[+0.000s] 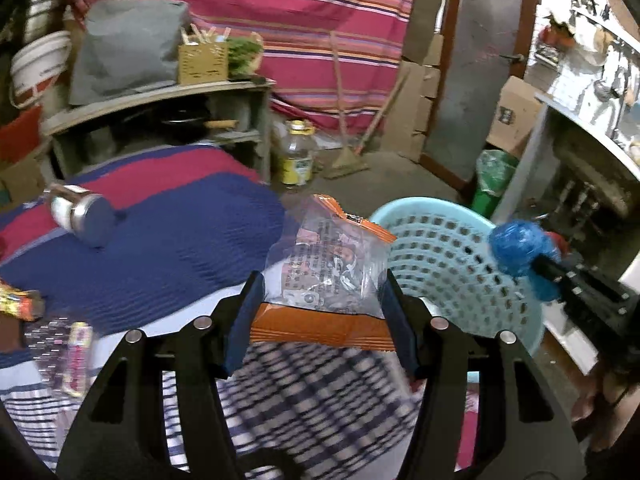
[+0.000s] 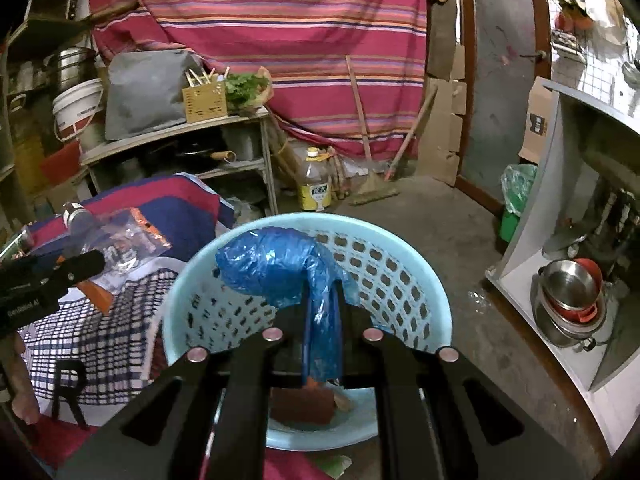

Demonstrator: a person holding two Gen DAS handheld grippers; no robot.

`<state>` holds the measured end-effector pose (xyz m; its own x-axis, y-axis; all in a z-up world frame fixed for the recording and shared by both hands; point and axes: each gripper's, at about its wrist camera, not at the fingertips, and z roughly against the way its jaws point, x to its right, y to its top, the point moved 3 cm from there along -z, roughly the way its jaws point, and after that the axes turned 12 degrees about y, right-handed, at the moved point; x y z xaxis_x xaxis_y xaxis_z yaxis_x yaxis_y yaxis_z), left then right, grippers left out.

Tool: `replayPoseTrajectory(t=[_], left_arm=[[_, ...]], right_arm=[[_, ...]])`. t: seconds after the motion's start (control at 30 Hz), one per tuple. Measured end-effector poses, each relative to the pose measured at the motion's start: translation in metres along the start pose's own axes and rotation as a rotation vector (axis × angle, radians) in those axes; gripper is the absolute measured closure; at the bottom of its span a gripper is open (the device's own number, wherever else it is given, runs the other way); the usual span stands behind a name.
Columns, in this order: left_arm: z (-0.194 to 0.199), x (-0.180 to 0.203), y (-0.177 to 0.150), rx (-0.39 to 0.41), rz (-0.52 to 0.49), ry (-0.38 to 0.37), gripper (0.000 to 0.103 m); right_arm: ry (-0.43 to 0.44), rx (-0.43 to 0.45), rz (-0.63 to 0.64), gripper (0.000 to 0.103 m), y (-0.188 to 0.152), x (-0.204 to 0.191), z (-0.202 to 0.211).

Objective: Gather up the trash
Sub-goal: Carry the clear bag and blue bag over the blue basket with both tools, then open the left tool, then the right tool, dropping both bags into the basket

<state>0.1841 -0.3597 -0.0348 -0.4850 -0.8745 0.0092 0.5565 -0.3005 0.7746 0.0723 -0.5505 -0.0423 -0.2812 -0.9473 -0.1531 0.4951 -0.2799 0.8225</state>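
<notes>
My left gripper [image 1: 320,300] is shut on an orange and clear snack wrapper [image 1: 332,264], gripped across its width and held above the checked bedcloth. It also shows at the left of the right wrist view as the left gripper [image 2: 86,264] with the wrapper [image 2: 128,240]. My right gripper [image 2: 322,296] is shut on a crumpled blue plastic bag [image 2: 272,268], which hangs over the light blue perforated basket [image 2: 420,276]. A reddish-brown scrap [image 2: 302,404] lies on the basket's bottom. In the left wrist view the basket [image 1: 452,248] stands right of the wrapper, with the blue bag [image 1: 516,248] at its far rim.
A steel flask [image 1: 80,216] lies on the blue and red blanket. More wrappers [image 1: 76,360] lie at the bed's left edge. On the concrete floor stand an oil bottle [image 1: 298,156], a broom [image 1: 348,160] and a green lined bin [image 1: 494,184]. Steel bowls [image 2: 568,292] sit in the cabinet at right.
</notes>
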Motion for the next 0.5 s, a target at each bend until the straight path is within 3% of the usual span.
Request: replayPoseTrajectory(t=[0.37, 0.5], left_arm=[[-0.011, 0.068, 0.001, 0.009, -0.061, -0.133, 0.045], [-0.008, 0.071, 0.001, 0.028, -0.065, -0.128, 0.032]], right_arm=[[-0.043, 0.005, -0.023, 0.094, 0.003, 0.032, 0.010], [-0.047, 0.004, -0.025, 0.094, 0.003, 0.033, 0.010]])
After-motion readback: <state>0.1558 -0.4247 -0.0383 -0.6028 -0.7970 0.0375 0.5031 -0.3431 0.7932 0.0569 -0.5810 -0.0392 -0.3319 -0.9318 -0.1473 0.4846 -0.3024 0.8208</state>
